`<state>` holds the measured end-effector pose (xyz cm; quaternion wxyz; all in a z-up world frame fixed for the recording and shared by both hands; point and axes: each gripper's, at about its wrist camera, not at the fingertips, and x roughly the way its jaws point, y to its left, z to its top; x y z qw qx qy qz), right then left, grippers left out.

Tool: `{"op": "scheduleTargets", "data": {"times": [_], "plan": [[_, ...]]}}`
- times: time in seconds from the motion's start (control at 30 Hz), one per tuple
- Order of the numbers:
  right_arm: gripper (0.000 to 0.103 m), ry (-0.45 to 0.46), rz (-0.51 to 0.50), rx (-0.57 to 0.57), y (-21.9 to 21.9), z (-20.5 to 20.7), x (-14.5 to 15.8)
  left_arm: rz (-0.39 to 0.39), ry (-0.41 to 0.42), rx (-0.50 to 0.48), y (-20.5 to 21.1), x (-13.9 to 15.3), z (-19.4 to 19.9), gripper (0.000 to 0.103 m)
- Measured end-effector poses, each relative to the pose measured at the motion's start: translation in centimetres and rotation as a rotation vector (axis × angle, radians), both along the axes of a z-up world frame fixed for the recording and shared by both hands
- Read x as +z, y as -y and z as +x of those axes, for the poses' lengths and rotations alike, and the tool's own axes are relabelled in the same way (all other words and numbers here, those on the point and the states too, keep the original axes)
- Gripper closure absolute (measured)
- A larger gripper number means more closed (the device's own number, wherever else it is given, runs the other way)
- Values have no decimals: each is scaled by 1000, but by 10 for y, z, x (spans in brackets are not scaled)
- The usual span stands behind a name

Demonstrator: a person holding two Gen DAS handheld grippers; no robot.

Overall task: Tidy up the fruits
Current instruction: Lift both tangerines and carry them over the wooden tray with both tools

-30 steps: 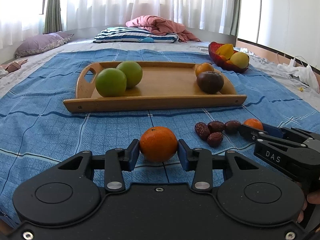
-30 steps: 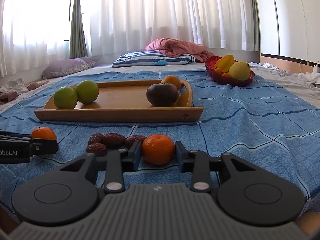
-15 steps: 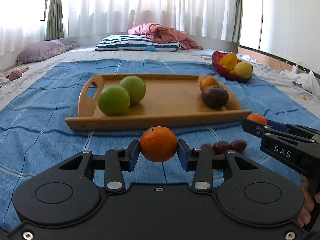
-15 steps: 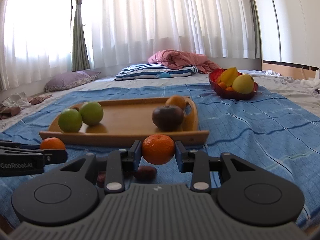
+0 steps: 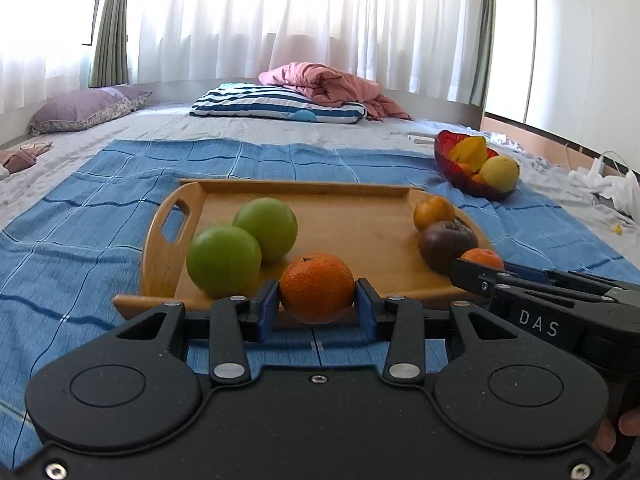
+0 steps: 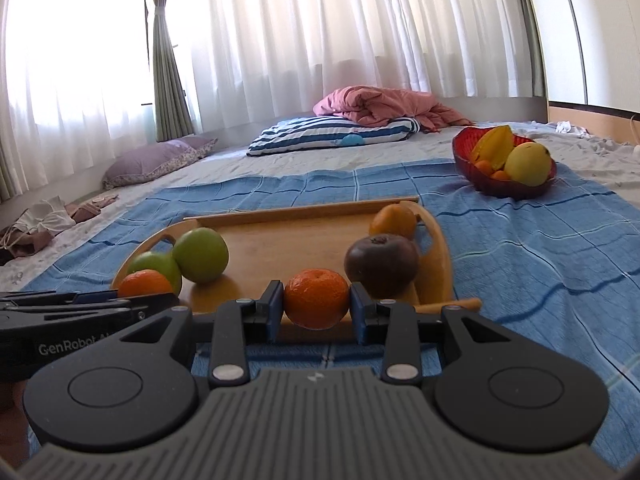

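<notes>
Bright daylight through sheer white curtains [image 5: 280, 20] across the whole far wall, straight ahead of the tongs, with green drapes [image 6: 168, 80] gathered at far left. Pale grey bedding [image 5: 168, 128] underneath, overlaid nearer the tongs by a blue checked blanket [image 5: 80, 216]. Well beyond the tongs, a blue-and-white striped pillow [image 5: 276, 106] with a crumpled pink quilt [image 5: 332, 84] resting on it. Far left, a purple pillow [image 5: 84, 108] and some bunched cloth [image 6: 44, 220]. To the right, white wardrobe panels [image 5: 568, 32] above a wooden edge, white clutter [image 5: 608, 188] below
</notes>
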<state>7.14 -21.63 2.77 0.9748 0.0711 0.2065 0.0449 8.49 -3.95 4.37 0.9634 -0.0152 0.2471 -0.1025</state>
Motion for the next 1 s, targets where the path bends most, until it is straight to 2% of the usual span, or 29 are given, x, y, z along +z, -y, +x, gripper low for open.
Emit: {"op": "scheduleTargets", "data": {"times": [0.63,0.8,0.9,1.0], "plan": [[63,-89,23,-16,-5,54,-7,5,-62,7,6,-10,60,64],[63,-69,4,-5,-4,69,13,35,-15,-19,7,12,70,64],[63,-83,17,-10,1,90,29,4,-17,-16,2,31,89,64],[63,-120,30,0,5,116,39,9,-29,-4,-2,45,113,64]]}}
